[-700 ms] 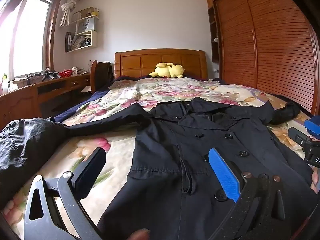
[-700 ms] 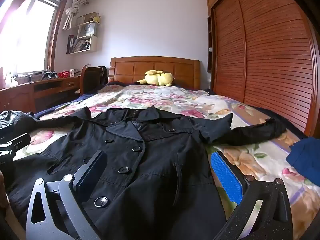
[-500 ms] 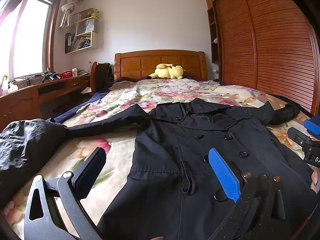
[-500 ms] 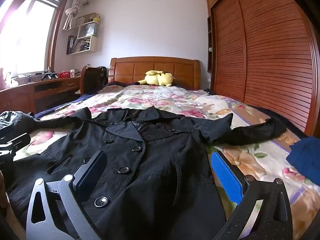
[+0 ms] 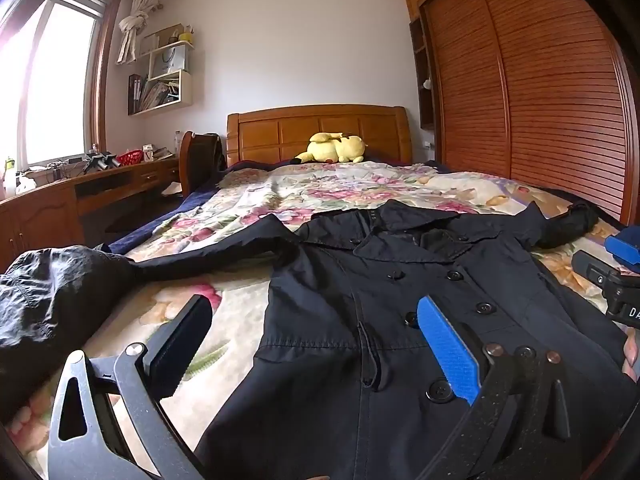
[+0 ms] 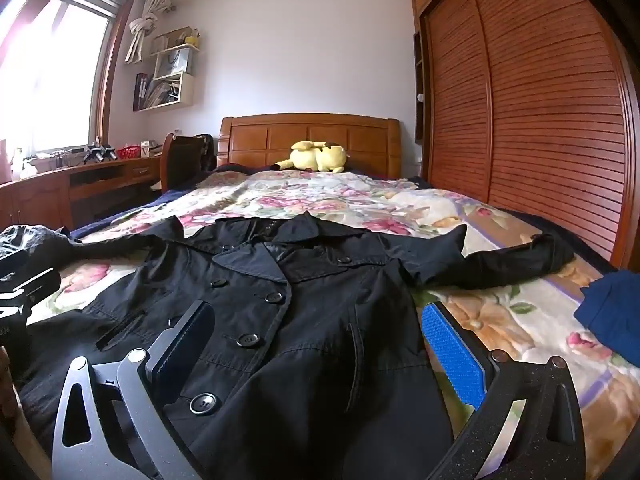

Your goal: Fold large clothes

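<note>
A black double-breasted coat lies face up on the floral bedspread, collar toward the headboard, sleeves spread to both sides. My left gripper hovers open over the coat's left half and hem, nothing between its fingers. Over the coat's right half my right gripper also stands open and empty. Each gripper's body shows at the edge of the other's view. The left sleeve runs toward a crumpled black garment.
A yellow plush toy rests by the wooden headboard. A slatted wardrobe lines the right side. A desk and chair stand to the left. A folded blue cloth lies on the bed's right edge.
Both views have shifted only slightly; the coat lies as it did and both grippers stay open.
</note>
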### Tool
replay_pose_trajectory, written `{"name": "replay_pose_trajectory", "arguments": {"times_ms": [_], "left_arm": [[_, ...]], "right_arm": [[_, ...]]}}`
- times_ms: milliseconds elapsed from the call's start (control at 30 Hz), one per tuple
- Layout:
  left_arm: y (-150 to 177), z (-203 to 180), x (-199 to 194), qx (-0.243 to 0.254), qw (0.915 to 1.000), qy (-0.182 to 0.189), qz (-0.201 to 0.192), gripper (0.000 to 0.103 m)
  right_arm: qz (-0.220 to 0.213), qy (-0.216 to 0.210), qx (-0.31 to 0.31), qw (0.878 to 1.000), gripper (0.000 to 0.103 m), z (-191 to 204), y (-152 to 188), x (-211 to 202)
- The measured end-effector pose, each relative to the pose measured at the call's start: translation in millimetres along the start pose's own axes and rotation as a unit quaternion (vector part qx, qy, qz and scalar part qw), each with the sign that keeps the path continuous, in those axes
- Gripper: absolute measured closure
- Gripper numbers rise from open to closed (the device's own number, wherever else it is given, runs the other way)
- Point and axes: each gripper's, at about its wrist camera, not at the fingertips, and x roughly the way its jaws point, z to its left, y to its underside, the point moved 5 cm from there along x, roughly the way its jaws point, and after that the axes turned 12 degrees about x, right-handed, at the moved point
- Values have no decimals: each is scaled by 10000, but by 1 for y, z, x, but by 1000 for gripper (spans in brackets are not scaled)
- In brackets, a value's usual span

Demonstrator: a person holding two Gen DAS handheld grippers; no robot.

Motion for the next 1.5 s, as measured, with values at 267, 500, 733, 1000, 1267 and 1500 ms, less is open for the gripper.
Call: {"name": "replay_pose_trajectory", "arguments": {"times_ms": [267,500,733,1000,1267,1500], "left_arm": [[-1,1,-1,-5,10000,-3,-17,0],[-2,1,-2,-15,10000,-7,-27,0],[-2,2,-3,-15,10000,-11,-45,0],[-4,3,-6,-23,10000,-32,-70,0],[-5,3,-6,-26,10000,-42,-85,0],[-6,4,-8,-34,9999,-53,-106,0]], "right_arm": [[23,-7,36,10000,0,1,1,3],[27,-11,42,10000,0,0,1,3],[14,-12,50,10000,0,1,1,3],[10,-18,59,10000,0,1,2,3],[9,-21,64,10000,0,1,1,3],[10,-23,66,10000,0,0,1,2]]}}
